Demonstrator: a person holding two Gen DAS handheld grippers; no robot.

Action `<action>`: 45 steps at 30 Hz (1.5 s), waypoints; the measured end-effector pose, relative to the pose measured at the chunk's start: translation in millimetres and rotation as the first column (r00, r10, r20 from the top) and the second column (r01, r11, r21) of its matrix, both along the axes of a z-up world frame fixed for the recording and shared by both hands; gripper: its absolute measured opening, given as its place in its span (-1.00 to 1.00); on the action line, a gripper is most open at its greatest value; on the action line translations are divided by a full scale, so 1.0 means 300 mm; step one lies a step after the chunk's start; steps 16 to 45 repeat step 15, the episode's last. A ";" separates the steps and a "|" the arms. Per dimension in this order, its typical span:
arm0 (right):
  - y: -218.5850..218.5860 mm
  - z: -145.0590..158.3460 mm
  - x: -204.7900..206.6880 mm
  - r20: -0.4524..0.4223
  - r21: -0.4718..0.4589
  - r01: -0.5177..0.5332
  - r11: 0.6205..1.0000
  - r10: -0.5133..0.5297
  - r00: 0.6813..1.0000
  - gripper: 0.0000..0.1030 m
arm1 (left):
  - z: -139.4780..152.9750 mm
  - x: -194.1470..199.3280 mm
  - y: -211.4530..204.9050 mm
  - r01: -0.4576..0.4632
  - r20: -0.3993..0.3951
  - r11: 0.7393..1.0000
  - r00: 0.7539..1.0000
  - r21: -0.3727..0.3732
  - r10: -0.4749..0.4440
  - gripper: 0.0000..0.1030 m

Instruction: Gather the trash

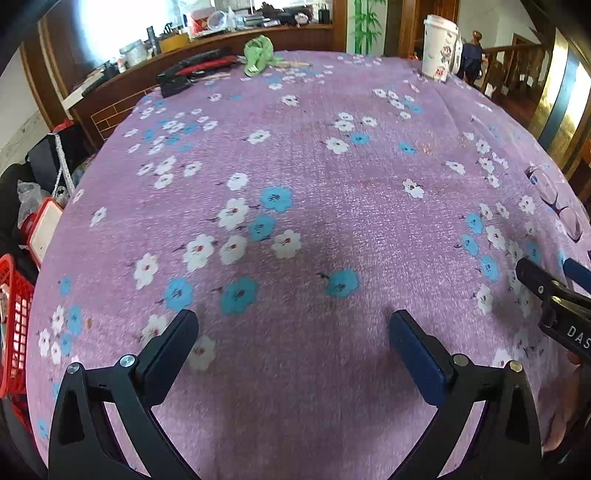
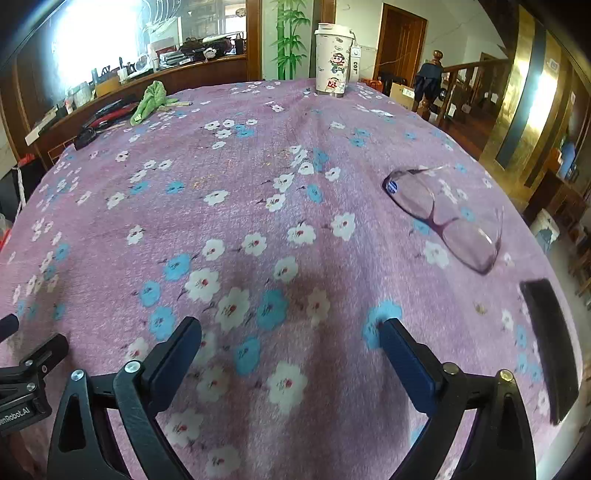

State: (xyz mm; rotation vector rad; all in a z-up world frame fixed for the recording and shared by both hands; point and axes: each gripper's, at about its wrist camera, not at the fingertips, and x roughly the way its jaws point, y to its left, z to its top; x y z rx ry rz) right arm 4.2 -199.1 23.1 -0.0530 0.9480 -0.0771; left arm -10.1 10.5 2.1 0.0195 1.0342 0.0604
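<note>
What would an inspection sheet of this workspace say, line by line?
Surface: purple floral cloth covers the table.
Job's things: crumpled green wrapper at the far edge; no bin seen.
Clutter: cartoon cup upright at the far edge; clear glasses lying flat on the right; flat black object near the right edge; black and red items beside the wrapper.
Grippers: left gripper and right gripper both open, fingers empty, above the cloth.
Cables: nothing seen.
Surroundings: wooden counter loaded with things, red basket at the left, staircase railing.
</note>
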 end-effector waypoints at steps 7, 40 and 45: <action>-0.008 -0.044 0.031 -0.050 0.050 -0.018 0.999 0.020 0.999 0.99 | -0.012 0.025 -0.007 0.019 0.029 0.999 0.999 -0.043 -0.017 1.00; -0.010 -0.048 0.032 -0.050 0.052 -0.019 0.998 0.022 0.999 0.99 | -0.014 0.052 -0.007 0.006 0.027 0.999 1.000 -0.047 -0.005 1.00; -0.010 -0.048 0.032 -0.050 0.052 -0.019 0.998 0.022 0.999 0.99 | -0.014 0.052 -0.007 0.006 0.027 0.999 1.000 -0.047 -0.005 1.00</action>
